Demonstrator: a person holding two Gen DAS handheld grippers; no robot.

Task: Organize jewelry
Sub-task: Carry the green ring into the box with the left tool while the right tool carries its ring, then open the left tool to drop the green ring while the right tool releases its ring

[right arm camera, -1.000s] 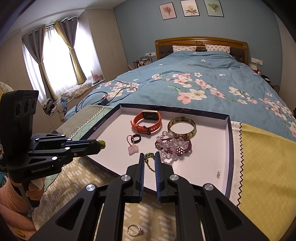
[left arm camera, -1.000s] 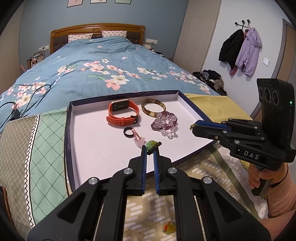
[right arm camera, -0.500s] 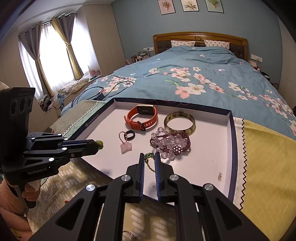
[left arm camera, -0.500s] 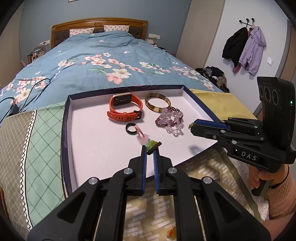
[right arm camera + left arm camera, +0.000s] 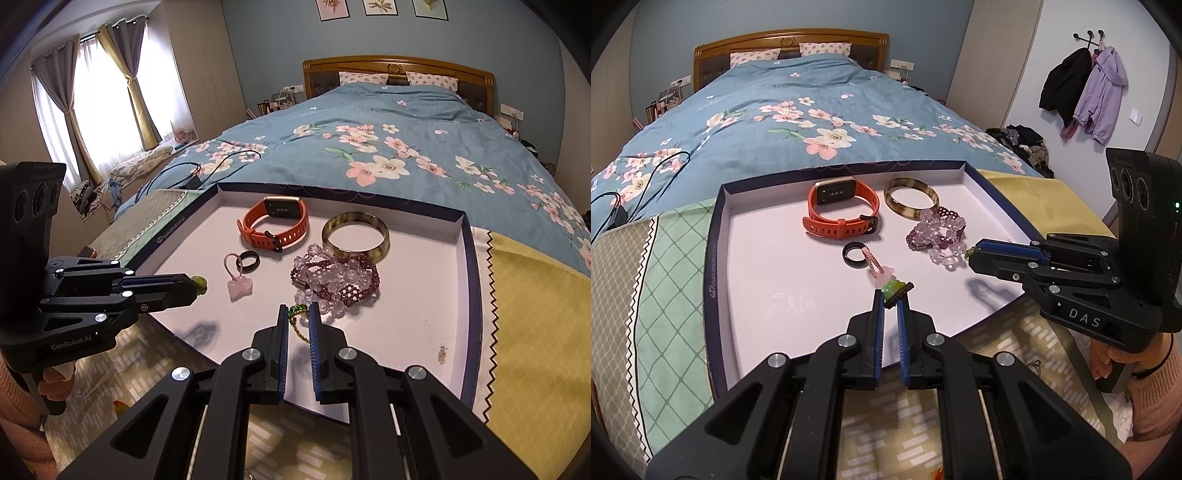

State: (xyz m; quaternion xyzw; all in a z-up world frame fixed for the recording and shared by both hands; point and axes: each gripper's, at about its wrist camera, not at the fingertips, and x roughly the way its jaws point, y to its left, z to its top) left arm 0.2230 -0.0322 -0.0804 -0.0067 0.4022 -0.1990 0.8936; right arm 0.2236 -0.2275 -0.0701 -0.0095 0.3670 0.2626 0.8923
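A shallow white tray (image 5: 761, 280) with a dark rim lies on the bed end. In it are an orange watch (image 5: 842, 210), a brown bangle (image 5: 910, 201), purple bead bracelets (image 5: 938, 236), a black ring (image 5: 854, 254) and a pink charm (image 5: 882, 275). My left gripper (image 5: 891, 295) is shut on a green bead pendant (image 5: 894, 287) over the tray's near part. My right gripper (image 5: 298, 314) is shut on a green and gold chain piece (image 5: 297, 321) just before the bead bracelets (image 5: 336, 280). It also shows in the left wrist view (image 5: 975, 254).
The tray rests on patterned cloths, green (image 5: 661, 266) at left and yellow (image 5: 532, 314) at right. A ring (image 5: 1034, 365) and an orange piece (image 5: 119, 406) lie on the cloth before the tray. The flowered blue bed (image 5: 798, 122) stretches behind. Black cables (image 5: 646, 173) lie at left.
Both grippers have moved forward over the tray, keeping hold of their pieces. The tray and its jewelry look nearer in both views.
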